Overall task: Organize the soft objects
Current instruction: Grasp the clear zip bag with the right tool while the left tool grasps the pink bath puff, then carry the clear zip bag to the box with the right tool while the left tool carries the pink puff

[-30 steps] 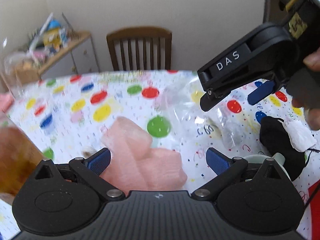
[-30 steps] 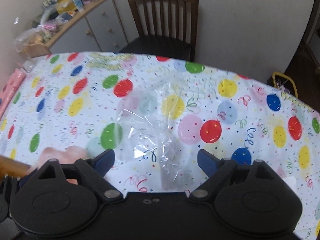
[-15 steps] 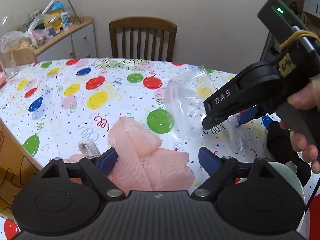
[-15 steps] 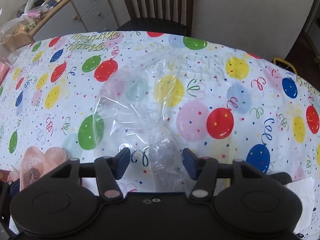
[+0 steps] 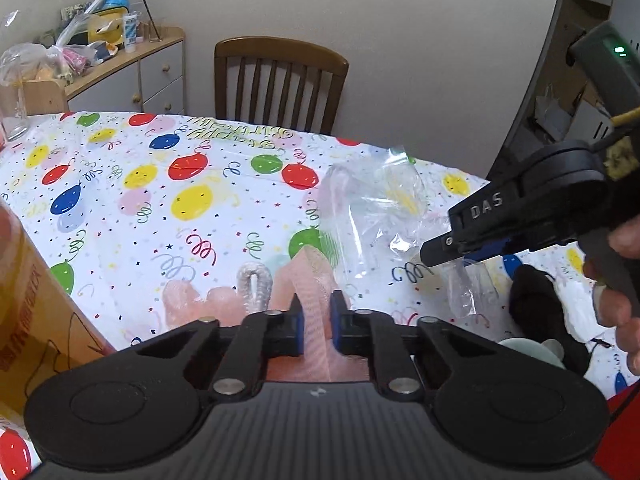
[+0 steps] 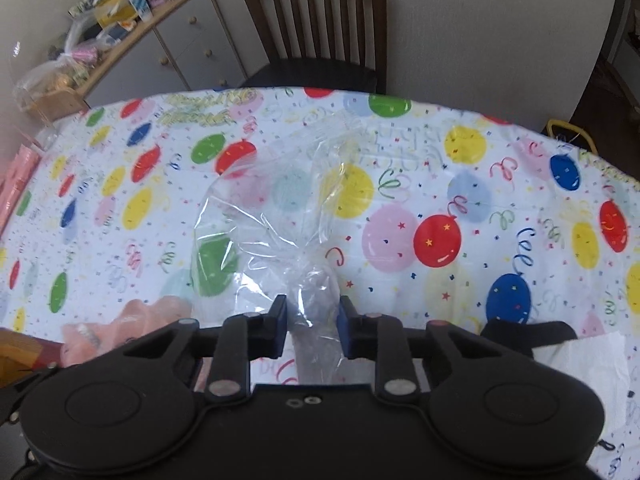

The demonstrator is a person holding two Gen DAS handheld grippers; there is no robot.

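Balloon-print tablecloth (image 5: pixel 208 200): our left gripper (image 5: pixel 316 324) pinches the pink mesh sponge (image 5: pixel 316 280); beside it, our right gripper (image 6: pixel 312 322) clamps the clear plastic bag (image 6: pixel 280 216).

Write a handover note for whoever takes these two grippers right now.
Left gripper: shut on the pink mesh sponge, which lies on the balloon tablecloth.
Right gripper: shut on the gathered end of the clear plastic bag; the rest of the bag spreads over the cloth.
Done: both items gripped; the sponge is not in the bag.
Left, probably: open the bag and put the sponge inside. A black soft item and white cloth wait at the right.
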